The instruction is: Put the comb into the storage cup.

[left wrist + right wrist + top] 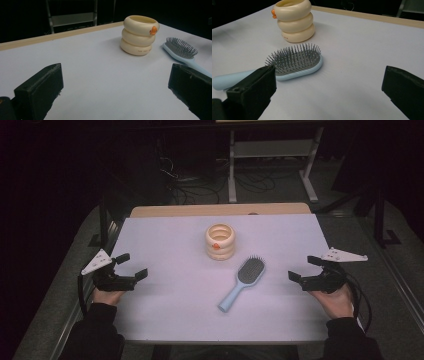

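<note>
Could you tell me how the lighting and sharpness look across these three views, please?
High view: the table is evenly lit and the room behind is nearly black; slightly soft overall. Left gripper view: the cup is fairly sharp and throws a faint shadow to its left, while the near fingers blur. Right gripper view: the brush bristles are crisp; no glare.

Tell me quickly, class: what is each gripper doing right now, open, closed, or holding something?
Left gripper: open, holding nothing.
Right gripper: open, holding nothing; the hairbrush lies untouched on the table.
</note>
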A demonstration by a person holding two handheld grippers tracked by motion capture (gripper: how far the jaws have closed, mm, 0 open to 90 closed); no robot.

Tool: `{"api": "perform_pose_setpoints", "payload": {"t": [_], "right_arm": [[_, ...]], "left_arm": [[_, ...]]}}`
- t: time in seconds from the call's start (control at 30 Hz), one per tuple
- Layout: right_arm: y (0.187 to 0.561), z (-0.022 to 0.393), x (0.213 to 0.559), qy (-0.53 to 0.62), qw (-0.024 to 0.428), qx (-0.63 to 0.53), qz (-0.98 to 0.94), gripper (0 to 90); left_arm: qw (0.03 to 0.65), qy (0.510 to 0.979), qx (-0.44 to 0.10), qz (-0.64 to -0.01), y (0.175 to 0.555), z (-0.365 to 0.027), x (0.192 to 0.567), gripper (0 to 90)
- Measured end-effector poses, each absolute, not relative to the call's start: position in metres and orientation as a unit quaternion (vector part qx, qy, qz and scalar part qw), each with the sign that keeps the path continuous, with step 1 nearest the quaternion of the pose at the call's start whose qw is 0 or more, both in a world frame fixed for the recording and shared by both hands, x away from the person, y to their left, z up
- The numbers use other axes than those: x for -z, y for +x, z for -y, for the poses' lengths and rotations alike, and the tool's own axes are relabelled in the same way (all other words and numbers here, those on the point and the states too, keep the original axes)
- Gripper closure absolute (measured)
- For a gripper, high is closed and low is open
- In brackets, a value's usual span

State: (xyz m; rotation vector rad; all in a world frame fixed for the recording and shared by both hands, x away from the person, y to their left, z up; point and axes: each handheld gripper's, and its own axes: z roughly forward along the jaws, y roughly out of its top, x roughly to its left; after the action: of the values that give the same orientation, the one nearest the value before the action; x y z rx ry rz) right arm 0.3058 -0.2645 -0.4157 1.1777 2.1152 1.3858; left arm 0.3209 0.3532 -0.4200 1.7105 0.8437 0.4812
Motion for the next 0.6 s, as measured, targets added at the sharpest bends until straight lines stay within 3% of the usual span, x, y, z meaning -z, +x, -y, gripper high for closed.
{"api": "perform_pose_setpoints", "payload": {"t": [0.6], "right_arm": [[0.3040,0.2638,0.4159,0.414,0.173,-0.487,-0.750,0.0]], "left_arm": [[0.558,0.727,-0.201,-0.346,0.3197,-0.3509,0.4181,0.0]]}}
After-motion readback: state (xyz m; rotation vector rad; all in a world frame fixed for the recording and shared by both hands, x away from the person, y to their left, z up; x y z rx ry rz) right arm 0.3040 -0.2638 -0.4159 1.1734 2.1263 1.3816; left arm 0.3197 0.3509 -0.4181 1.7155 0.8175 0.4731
